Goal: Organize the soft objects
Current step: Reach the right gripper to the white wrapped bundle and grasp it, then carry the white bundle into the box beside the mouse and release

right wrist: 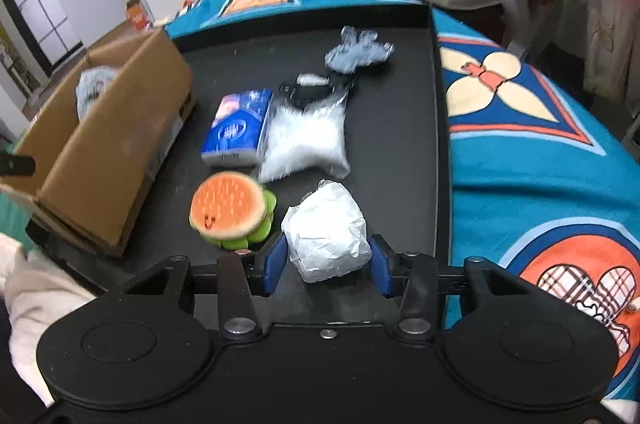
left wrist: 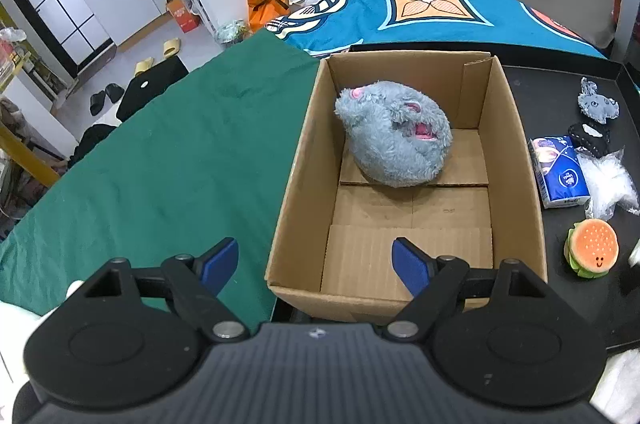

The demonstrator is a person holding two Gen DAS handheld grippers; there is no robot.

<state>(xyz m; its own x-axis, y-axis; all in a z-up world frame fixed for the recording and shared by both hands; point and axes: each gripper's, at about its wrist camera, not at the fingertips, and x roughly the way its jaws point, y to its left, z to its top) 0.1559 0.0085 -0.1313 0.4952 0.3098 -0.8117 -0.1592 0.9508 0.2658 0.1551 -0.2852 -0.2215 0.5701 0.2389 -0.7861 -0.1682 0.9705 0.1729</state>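
- Cardboard box (left wrist: 404, 183): stands open-topped on the left part of the black tray (right wrist: 400, 111), beside the green cloth (left wrist: 160, 163); judged to be the collecting place for the soft things, since one grey plush toy (left wrist: 394, 133) already lies on its floor toward the far wall
- Left gripper (left wrist: 316, 264): hovers above the box's near rim with its jaws spread wide and nothing between them; one blue pad sits over the green cloth, the other over the box floor; probably waiting there, out of the other hand's way
- Right gripper (right wrist: 327, 262): lowered over the tray with a white wrapped bundle (right wrist: 326, 232) between its jaws; they are partly closed and both blue pads lie against the bundle's sides, so the hold looks just taken; the bundle seems to rest on the tray
- Burger plush (right wrist: 230, 209): just left of the bundle, close to the left pad but not gripped
- Items left on the tray, farther back: a blue tissue pack (right wrist: 238, 127), a clear plastic bag (right wrist: 306, 143) touching it, a small black item (left wrist: 590, 135) and a small grey plush (right wrist: 358, 53); all are apart from the box, so most of the sorting is judged undone
- Risk, as judged: the bundle is soft and its wrap crinkled, so a hard squeeze could deform it
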